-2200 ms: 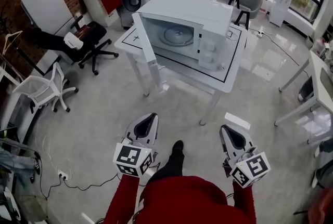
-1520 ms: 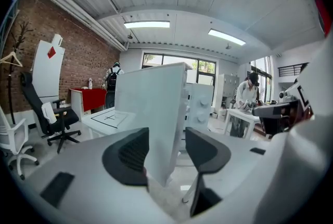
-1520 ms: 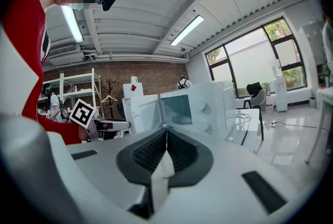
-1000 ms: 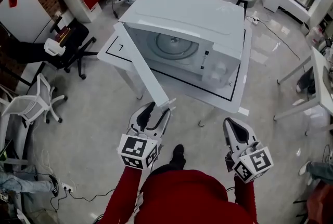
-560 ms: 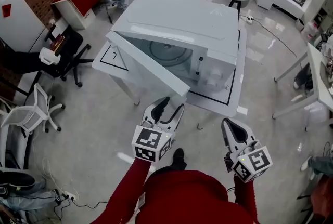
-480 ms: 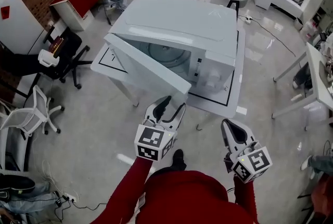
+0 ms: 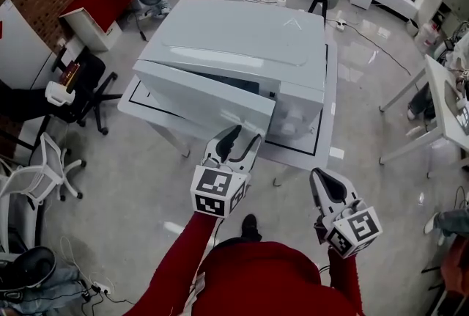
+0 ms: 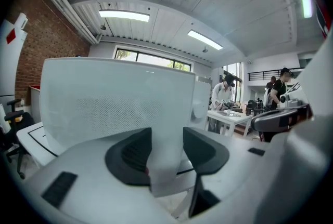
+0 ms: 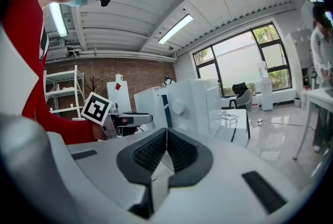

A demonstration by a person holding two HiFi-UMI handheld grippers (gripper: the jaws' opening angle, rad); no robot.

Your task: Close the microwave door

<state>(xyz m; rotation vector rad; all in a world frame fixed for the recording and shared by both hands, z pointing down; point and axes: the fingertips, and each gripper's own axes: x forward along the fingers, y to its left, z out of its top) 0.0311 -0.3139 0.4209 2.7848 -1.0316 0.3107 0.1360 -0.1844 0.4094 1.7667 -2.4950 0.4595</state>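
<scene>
On the white table [image 7: 331,80] the microwave [image 7: 242,36] sits with its door [image 7: 198,98] ajar, most of the way home; the left gripper [image 7: 245,134] is at the door's free edge, which stands between its wide jaws, just now closing; rightward, the right gripper [image 7: 316,175] hangs clear, jaws together, empty.

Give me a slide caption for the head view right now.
Left tongs, jaws just closing around the free edge of the ajar microwave door; right tongs shut, empty.
</scene>
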